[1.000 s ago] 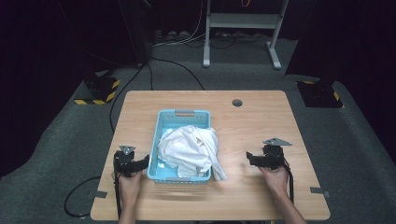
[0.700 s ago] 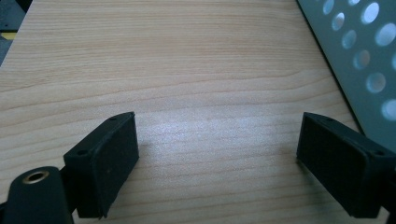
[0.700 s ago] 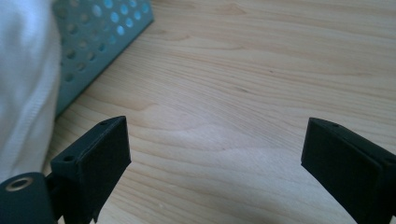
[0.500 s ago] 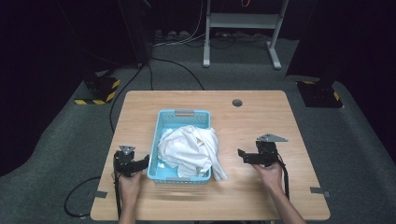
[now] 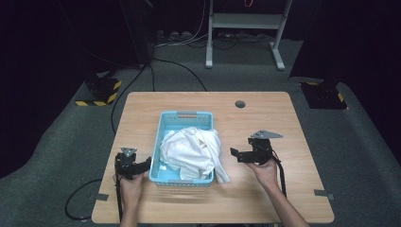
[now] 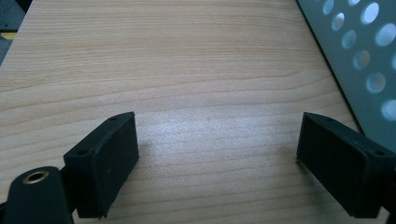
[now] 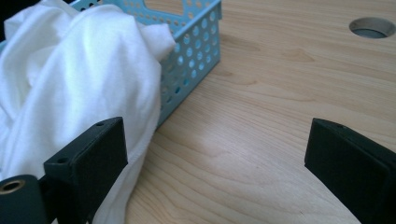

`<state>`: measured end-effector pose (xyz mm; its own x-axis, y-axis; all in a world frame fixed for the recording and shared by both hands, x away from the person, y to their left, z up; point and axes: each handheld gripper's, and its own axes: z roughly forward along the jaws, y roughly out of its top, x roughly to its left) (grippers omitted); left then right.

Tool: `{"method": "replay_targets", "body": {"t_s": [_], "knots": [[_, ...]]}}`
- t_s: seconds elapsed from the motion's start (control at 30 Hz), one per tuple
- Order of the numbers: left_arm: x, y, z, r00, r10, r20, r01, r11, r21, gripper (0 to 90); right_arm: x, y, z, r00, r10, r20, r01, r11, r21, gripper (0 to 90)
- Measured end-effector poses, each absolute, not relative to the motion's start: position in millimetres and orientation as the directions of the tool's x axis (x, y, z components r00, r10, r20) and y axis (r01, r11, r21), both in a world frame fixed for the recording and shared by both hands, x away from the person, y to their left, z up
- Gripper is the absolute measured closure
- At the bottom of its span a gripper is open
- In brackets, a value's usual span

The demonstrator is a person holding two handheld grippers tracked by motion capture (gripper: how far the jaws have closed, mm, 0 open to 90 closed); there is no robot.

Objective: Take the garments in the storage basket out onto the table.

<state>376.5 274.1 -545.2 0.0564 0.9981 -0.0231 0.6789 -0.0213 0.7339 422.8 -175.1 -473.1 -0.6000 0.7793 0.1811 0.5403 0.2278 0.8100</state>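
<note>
A light blue perforated basket (image 5: 164,126) sits mid-table with a crumpled white cloth (image 5: 191,149) heaped in it; a corner of the cloth spills over the front right rim. My left gripper (image 5: 146,163) rests open beside the basket's front left corner, nothing between its jaws. In the left gripper view the basket wall (image 6: 359,56) runs along the right, beyond my left gripper (image 6: 219,163). My right gripper (image 5: 235,154) is open, just right of the cloth. In the right gripper view the cloth (image 7: 79,88) lies against the left jaw of my right gripper (image 7: 219,163), with the basket (image 7: 191,42) behind it.
The wooden table (image 5: 265,123) has a round cable hole (image 5: 240,103) at the back right. A metal stand (image 5: 246,28) and floor cables lie beyond the table. Yellow-black striped blocks (image 5: 101,92) flank it on the floor.
My right gripper has moved left toward the basket and the overhanging cloth. The left gripper has stayed in place.
</note>
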Motion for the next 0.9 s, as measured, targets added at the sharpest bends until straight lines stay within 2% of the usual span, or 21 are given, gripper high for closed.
{"method": "replay_targets", "body": {"t_s": [0.9], "knots": [[376,275,-545,0.057,0.998,-0.03,0.678,-0.017,0.735,12.6,426,-83,-445,-0.736,0.669,0.103,0.431,0.346,0.834,1.8]]}}
